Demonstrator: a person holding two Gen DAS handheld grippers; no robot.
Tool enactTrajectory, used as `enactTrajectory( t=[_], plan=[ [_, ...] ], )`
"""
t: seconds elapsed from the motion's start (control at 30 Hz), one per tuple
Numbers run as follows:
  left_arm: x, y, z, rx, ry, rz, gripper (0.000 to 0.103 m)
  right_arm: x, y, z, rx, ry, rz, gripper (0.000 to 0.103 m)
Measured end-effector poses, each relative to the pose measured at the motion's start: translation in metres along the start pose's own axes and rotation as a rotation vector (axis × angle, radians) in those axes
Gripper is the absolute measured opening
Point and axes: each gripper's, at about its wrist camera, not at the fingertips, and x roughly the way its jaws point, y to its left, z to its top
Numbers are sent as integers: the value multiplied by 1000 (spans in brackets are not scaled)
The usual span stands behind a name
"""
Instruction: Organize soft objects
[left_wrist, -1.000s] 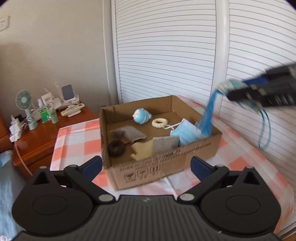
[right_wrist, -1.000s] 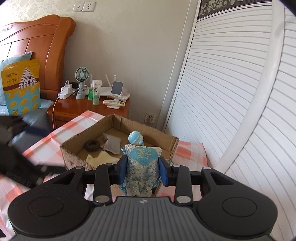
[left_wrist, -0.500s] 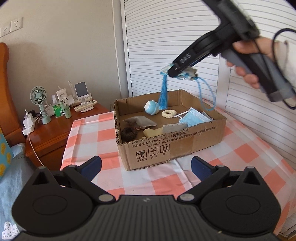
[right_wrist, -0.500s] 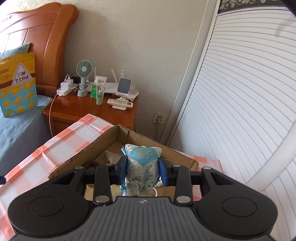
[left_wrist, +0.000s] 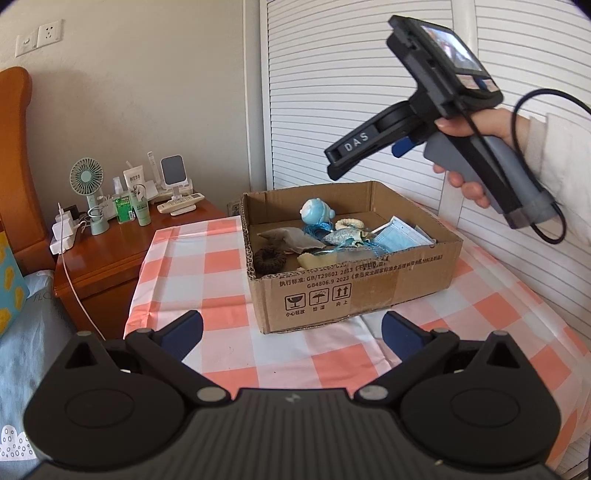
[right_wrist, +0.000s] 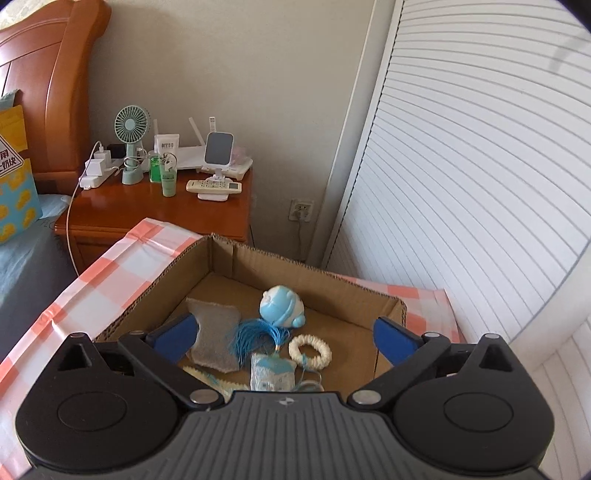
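Two grippers spread wide, nothing in either. Far left, the nightstand (left_wrist: 122, 254) with its fan (left_wrist: 86, 181) is not your business. Your left gripper (left_wrist: 291, 330) hangs low before the box (left_wrist: 351, 291), jaws wide apart and idle. Inside the box, the dark hair ring (left_wrist: 269, 259) and grey pad (right_wrist: 215, 334) lie left, the blue toy (right_wrist: 282, 306) further back, and the pouch (right_wrist: 271, 373) with its tassel (right_wrist: 255, 336) sits mid-box beside the white ring (right_wrist: 310, 350); masks (left_wrist: 400, 236) on the right. Your right gripper (right_wrist: 286, 338) hovers above the box, jaws opening, pouch lying free below. I'd say the drop is good: lift straight up so the tassel cord doesn't snag a finger, then look over the checked worktop (left_wrist: 480, 306) for more.
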Motion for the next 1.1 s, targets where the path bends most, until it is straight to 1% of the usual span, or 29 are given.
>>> enactTrajectory(
  t=[0.17,0.3,0.37,0.43,0.47,0.6,0.7,0.8,0.87,1.1],
  plan=[
    [-4,-2,3,-11,9,20,102,-19,2,-15,25,37,-16,103],
    [-5,-1,7,-28,30,55,102,-44,2,-38,70,69,-33,103],
    [-4,-1,10,-46,51,74,102,-57,3,-52,92,92,-60,103],
    [0,0,13,-70,85,92,102,-70,5,-70,139,133,-117,103],
    [2,1,14,-79,104,100,102,-78,6,-79,164,147,-131,103],
    [6,-2,22,-85,149,133,102,-107,11,-114,249,147,-149,103],
    [2,-8,29,-62,134,134,102,-124,15,-129,281,141,-149,103],
    [0,-15,35,-50,131,132,102,-140,14,-136,306,119,-164,103],
    [-2,-19,38,-42,128,130,102,-146,13,-139,321,106,-156,103],
    [-6,-26,40,-33,125,136,102,-156,11,-139,329,73,-161,103]
  ],
)
